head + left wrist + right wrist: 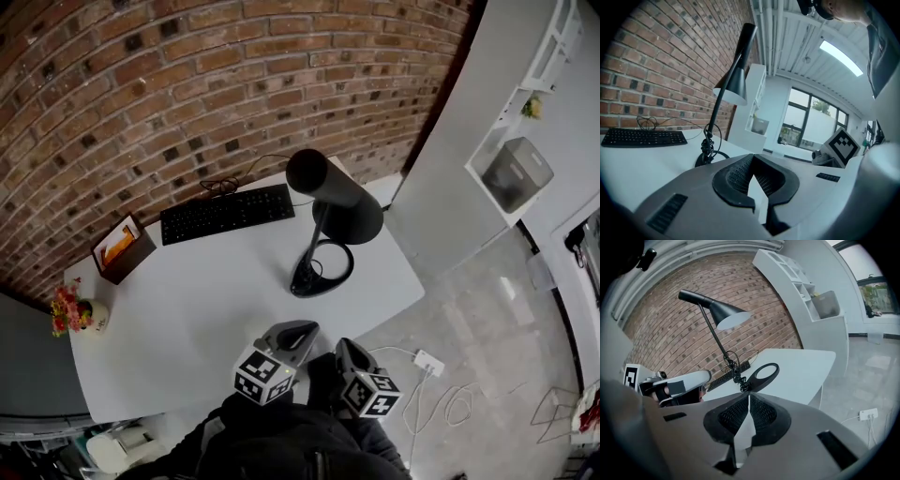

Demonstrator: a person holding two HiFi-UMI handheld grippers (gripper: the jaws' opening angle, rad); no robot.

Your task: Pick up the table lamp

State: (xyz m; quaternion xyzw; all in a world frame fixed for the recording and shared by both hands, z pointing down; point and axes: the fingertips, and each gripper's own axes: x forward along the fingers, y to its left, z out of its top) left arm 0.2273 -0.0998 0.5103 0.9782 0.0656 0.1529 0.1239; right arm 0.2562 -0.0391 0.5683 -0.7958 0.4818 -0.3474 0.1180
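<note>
One white rounded table [187,328] is bare over its near half. One black metal table lamp [323,225] stands by the table's right edge, well apart from both grippers. One flat black keyboard [228,213] lies at the far edge. At the near edge, the left gripper [753,161] and the right gripper [749,399] each have clenched, empty jaws.

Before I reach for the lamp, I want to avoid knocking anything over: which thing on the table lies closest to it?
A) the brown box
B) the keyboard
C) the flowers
B: in the head view the keyboard lies just left of the lamp, while the brown box and the flowers sit farther off, toward the left end of the table.
</note>
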